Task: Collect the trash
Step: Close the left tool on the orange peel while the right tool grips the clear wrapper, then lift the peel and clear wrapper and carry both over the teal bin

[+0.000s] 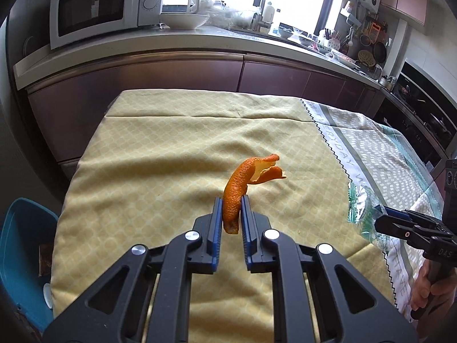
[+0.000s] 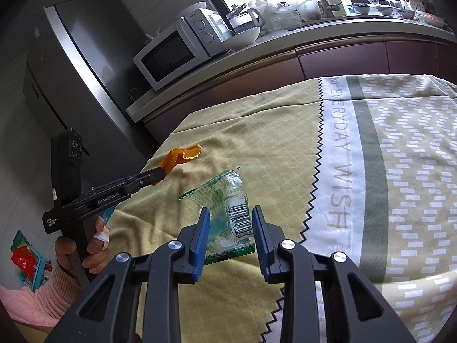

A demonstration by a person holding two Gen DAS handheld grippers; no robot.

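Two grippers over a cloth-covered table (image 1: 177,148), each with a piece of trash between its blue pads. Left gripper (image 1: 232,200) clamped on a curled strip of orange peel (image 1: 237,188), lifted clear of the yellow cloth above the tabletop's middle, nearer the left edge. Right gripper (image 2: 230,213) around a clear plastic wrapper (image 2: 228,208) with green print and a barcode, held above the cloth near the zigzag seam between the yellow and the grey-patterned parts; pads spread fairly wide, left pad against the film, firmness of the grip hard to judge. Beside the table's left edge, low down, a blue bin (image 1: 20,245) with something brownish inside, too dark to name; in the right wrist view, a patch of red and teal packaging (image 2: 25,260) down by the floor. Past the far edge, a long counter (image 1: 200,43) with a white microwave (image 1: 97,5), a white bowl (image 1: 184,20) and a kettle (image 1: 182,3); left of it, a grey refrigerator (image 2: 85,65).
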